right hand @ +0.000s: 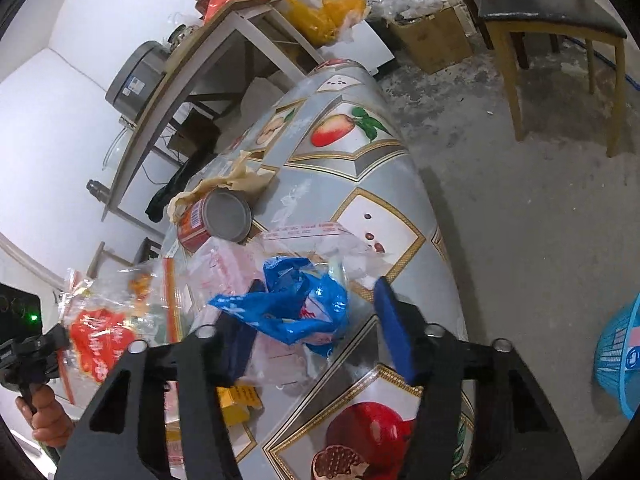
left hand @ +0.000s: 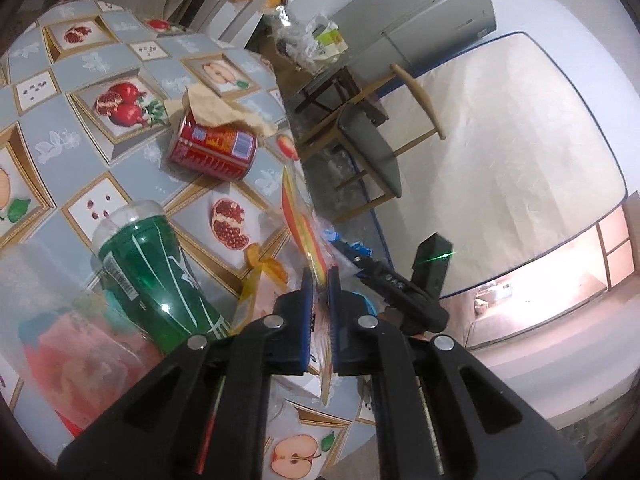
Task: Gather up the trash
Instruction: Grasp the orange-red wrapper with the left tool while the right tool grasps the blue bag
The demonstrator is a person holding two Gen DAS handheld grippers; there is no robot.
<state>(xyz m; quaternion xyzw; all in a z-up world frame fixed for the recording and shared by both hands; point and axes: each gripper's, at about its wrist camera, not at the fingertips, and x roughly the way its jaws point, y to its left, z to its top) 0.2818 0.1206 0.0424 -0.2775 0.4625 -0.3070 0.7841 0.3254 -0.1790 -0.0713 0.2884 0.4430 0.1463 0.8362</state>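
My left gripper (left hand: 319, 280) is shut on the edge of a clear plastic bag with red and yellow print (left hand: 302, 220), held up at the table's edge; the same bag shows in the right wrist view (right hand: 108, 320) beside the left gripper (right hand: 36, 352). My right gripper (right hand: 316, 320) is open, its jaws on either side of a crumpled blue plastic wrapper (right hand: 296, 304) lying on clear plastic on the table. A red tin can (left hand: 214, 148) (right hand: 212, 220) lies on its side under torn brown paper (left hand: 216, 110). A green plastic bottle (left hand: 156, 272) lies near my left gripper.
The table (right hand: 360, 160) has a fruit-print cloth. A wooden chair (right hand: 552, 32) and a cardboard box (right hand: 436, 36) stand on the concrete floor. A blue basket (right hand: 620, 356) is at the right. A shelf (right hand: 192, 60) with clutter stands behind the table.
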